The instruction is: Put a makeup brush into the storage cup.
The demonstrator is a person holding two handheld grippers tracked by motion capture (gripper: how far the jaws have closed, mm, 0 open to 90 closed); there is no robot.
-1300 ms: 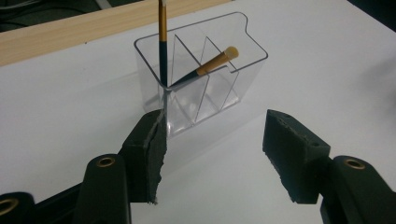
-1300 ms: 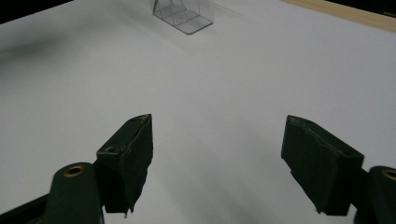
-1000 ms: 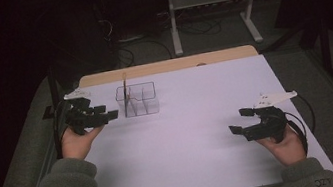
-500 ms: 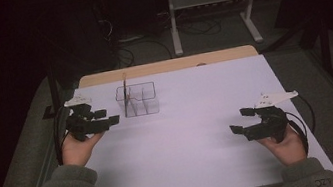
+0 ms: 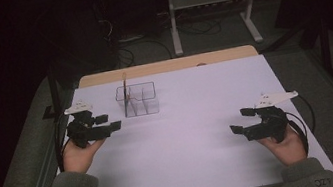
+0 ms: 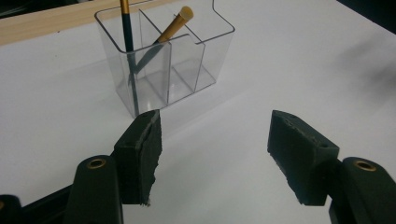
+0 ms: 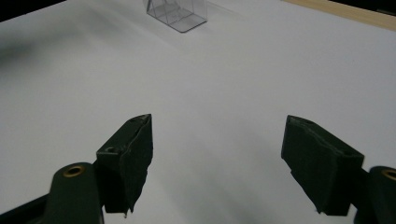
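We see the gold-handled makeup brush (image 6: 173, 29) already leaning inside the clear plastic compartment organiser (image 6: 187, 70); our left gripper (image 6: 215, 154) has just been opening, empty, nearby. Right gripper (image 7: 217, 163) gapes empty too. Probably nothing remains.

Left gripper (image 5: 107, 122) held low near the table's left edge, jaws apart with nothing between them; they have just been opening. Right gripper (image 5: 242, 119) near the right front corner, jaws wide, empty. Both hands grip from below, forearms entering over the front edge.
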